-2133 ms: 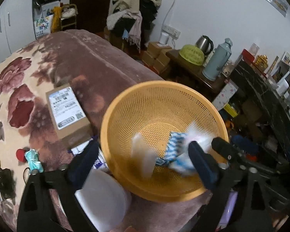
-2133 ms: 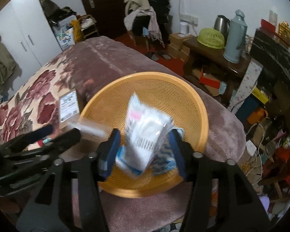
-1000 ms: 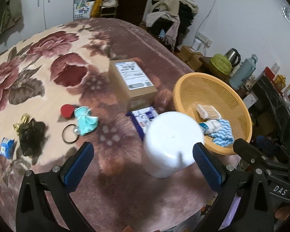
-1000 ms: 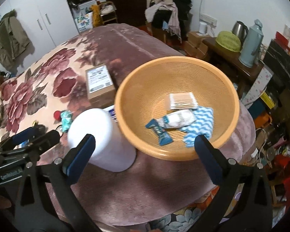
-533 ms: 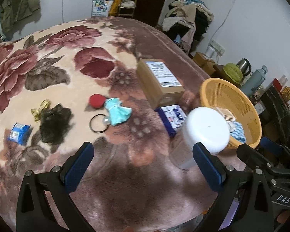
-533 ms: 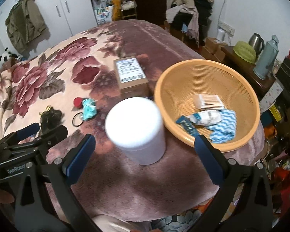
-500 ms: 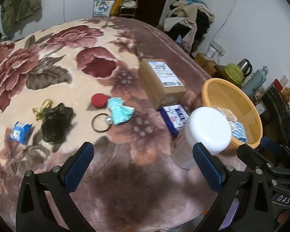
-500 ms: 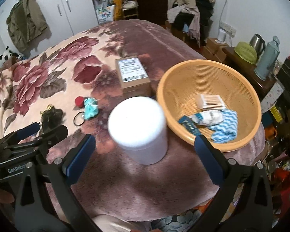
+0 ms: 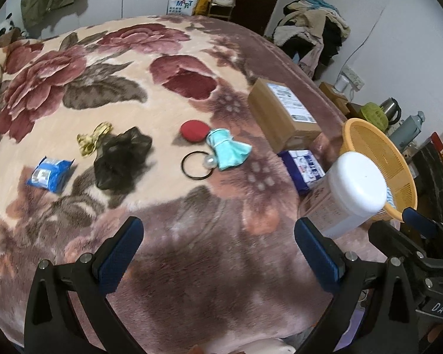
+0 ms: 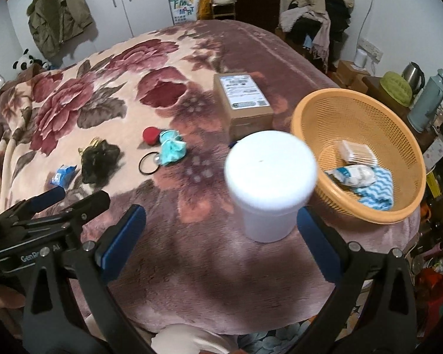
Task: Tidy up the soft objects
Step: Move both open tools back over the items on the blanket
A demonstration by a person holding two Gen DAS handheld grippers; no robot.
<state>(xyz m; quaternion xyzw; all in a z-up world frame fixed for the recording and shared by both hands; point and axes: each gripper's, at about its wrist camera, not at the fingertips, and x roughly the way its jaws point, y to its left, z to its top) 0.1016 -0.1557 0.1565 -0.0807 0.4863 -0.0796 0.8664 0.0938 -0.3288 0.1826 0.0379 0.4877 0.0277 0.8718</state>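
Note:
An orange mesh basket (image 10: 316,109) (image 9: 378,153) at the bed's right edge holds a cotton swab pack (image 10: 358,150), a white wrapped pack (image 10: 354,174) and a blue wavy cloth (image 10: 376,192). On the floral blanket lie a teal fabric piece (image 9: 229,151) (image 10: 170,147), a red round pad (image 9: 192,126), a black hair ring with a pearl (image 9: 195,165), a black scrunchie (image 9: 119,159) (image 10: 99,159), a gold ribbon (image 9: 93,138) and a blue packet (image 9: 49,174) (image 10: 62,174). My left gripper (image 9: 215,253) and right gripper (image 10: 218,236) are both open and hold nothing, hovering over the near blanket.
A tall white-lidded jar (image 10: 270,183) (image 9: 350,194) stands just left of the basket. Behind it sit a cardboard box (image 9: 283,112) (image 10: 242,100) and a blue-white pack (image 9: 304,168). A side table with kettle and thermos (image 10: 426,104) lies right of the bed.
Both grippers have pulled back and swung left from the basket; the right one let go of the white pack into it. The blanket's loose items have come into view.

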